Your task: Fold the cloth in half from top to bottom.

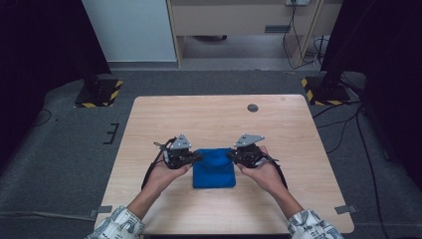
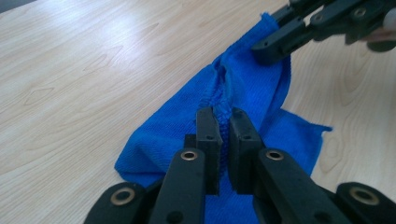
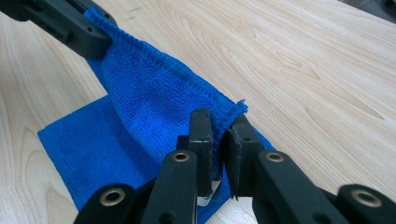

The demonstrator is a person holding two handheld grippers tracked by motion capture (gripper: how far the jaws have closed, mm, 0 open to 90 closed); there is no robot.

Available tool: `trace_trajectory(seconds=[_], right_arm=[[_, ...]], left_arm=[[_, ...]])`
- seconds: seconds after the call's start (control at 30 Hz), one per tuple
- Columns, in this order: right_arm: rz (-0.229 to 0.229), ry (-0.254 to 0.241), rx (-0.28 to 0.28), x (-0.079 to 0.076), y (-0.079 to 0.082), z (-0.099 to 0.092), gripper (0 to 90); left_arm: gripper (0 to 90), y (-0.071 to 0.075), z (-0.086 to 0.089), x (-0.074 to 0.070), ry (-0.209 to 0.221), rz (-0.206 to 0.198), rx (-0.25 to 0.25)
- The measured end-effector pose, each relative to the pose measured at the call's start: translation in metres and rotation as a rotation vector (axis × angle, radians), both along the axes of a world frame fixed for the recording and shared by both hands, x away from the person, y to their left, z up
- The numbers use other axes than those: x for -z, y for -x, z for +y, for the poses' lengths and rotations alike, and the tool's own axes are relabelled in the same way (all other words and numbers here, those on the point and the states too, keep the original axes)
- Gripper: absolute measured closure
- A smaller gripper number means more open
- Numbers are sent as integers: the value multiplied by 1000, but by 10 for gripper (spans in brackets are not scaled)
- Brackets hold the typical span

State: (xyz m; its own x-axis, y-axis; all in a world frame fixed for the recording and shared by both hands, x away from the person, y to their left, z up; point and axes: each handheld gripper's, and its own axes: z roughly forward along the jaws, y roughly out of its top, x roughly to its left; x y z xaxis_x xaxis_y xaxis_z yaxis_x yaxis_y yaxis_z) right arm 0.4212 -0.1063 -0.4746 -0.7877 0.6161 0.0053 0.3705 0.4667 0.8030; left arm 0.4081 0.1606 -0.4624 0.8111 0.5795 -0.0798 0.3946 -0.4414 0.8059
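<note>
Blue microfibre cloth point(image 1: 214, 169) lies mid-worktop point(image 1: 149, 124); I have left gripper point(image 2: 224, 126) and right gripper point(image 3: 219, 128) fingers clamped on its hemmed edge. Soft, light, limp: grip corners.

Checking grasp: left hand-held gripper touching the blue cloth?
Touching. The left gripper view shows the left hand-held gripper with its jaws pinching the blue cloth's hem.

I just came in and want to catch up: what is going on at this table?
A person is handling a blue cloth on a wooden table with hand-held tongs. The left tongs pinch one corner of the cloth's far edge, and the right tongs pinch the other corner. That edge is lifted and stretched between them, while the rest of the cloth lies on the table, seemingly mid-fold.
</note>
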Motion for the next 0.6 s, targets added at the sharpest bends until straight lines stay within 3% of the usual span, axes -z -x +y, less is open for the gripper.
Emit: trace_trajectory(seconds=[0.23, 0.6], right_arm=[[-11, -17, -15, -4, 8, -2, 826], [0, 0, -36, 7, 26, -1, 810]], left_arm=[[843, 6, 3, 3, 7, 9, 7], [827, 21, 4, 18, 11, 14, 19]])
